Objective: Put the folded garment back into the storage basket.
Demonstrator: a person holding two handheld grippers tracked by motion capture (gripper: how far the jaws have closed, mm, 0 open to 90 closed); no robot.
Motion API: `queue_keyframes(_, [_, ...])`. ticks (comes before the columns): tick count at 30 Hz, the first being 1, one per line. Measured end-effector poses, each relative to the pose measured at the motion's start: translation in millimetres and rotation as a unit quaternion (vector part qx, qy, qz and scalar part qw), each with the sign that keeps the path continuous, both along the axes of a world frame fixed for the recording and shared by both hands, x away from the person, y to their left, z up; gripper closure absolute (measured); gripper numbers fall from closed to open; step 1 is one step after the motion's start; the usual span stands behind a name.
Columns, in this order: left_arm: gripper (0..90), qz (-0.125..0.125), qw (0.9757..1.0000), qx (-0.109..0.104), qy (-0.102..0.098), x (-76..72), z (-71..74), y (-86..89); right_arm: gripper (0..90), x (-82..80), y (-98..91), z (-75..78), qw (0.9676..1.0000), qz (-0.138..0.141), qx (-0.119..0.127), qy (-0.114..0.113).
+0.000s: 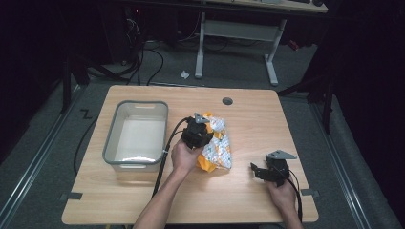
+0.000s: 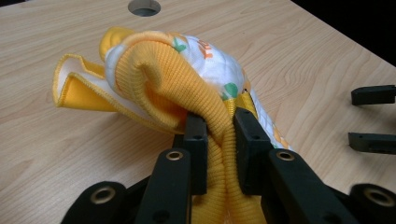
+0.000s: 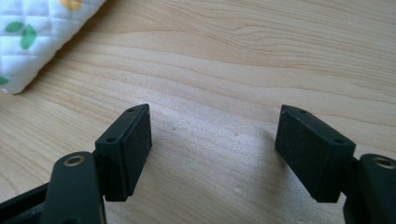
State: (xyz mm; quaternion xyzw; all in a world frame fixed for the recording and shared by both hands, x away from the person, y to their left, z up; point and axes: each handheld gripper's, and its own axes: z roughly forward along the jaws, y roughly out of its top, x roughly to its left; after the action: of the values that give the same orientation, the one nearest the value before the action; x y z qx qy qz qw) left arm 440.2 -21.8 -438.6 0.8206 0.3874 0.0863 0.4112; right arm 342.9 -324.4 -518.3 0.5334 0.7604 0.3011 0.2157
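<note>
Left gripper [image 2: 219, 128] is clamped tight on the yellow ribbed edge of the cloth [image 2: 177, 74], bunching it up off the table [image 2: 303, 56]. Right gripper [image 3: 212, 149] sits wide open on bare wood, holding nothing

Ribbed yellow knit cloth [image 2: 159, 79], matt pale wood-grain table [image 2: 303, 56], translucent plastic bin [image 1: 136, 136]

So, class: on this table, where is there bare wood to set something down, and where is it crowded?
Bare table lies between the cloth and the right gripper, and along the far edge around the round hole. The left side is taken by the grey bin. It is crowded mid-table, where the left gripper clamps the cloth.
</note>
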Motion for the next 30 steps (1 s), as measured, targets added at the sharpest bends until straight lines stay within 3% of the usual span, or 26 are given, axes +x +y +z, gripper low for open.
queue_keyframes(15, [78.0,0.0,0.9996,-0.028,-0.008,-7.1,25.7,23.6,27.4,0.0,0.0,0.1,1.0,0.0,0.0,0.001])
queue_keyframes(22, [78.0,0.004,0.9984,-0.055,-0.011,-7.8,41.3,41.8,27.3,0.0,0.0,0.1,1.0,0.0,0.0,0.001])
queue_keyframes(30, [78.3,0.01,0.9977,-0.064,-0.022,-9.8,52.0,56.2,27.3,0.1,-0.1,0.0,1.0,0.001,-0.001,0.0])
